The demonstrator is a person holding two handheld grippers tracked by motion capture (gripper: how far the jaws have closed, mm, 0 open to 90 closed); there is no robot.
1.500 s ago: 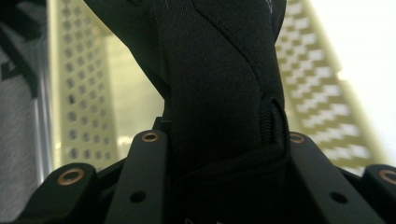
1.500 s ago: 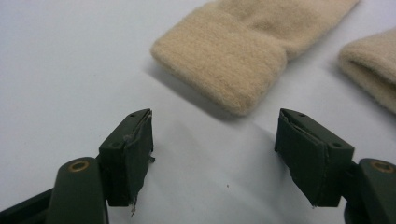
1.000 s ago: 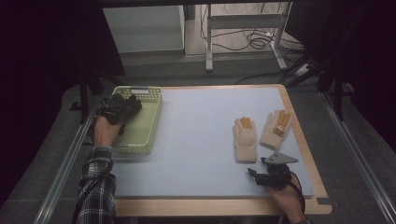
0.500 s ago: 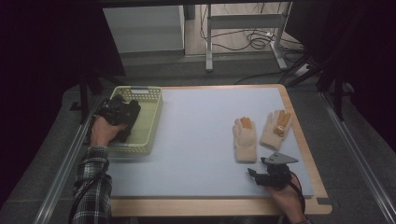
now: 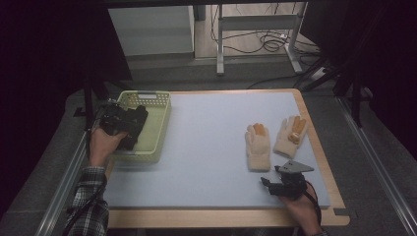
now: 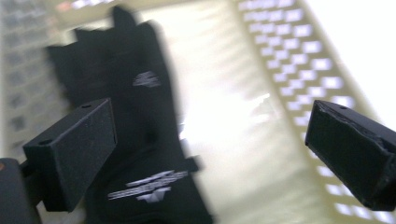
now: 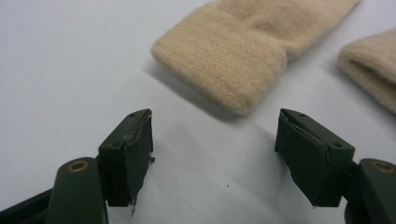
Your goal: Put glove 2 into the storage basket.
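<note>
The left gripper [image 5: 129, 124] is hovering over the near left part of the pale green basket [image 5: 160, 129], which is standing at the left edge of the light blue table mat [image 5: 206, 147]. Its jaws have just been opening and are now standing wide, with nothing pressed between them. In the left gripper view, black gloves [image 6: 140, 154] are lying on the basket floor [image 6: 243, 140] beneath the left-hand pad [image 6: 74, 149], loose and printed with pale logos; the picture is blurring with motion.

The right gripper [image 7: 215, 154] is resting low on the mat near the front right corner, its jaws also standing wide and holding nothing. Just ahead of them a beige knitted glove [image 7: 243, 51] is lying flat, cuff toward the gripper, apart from the pads. A second beige glove [image 7: 373, 70] is lying beside it to the right. In the high view the two gloves [image 5: 258, 145] [image 5: 290, 136] are lying side by side, fingers pointing away from the person, with orange patches near the fingertips.
</note>
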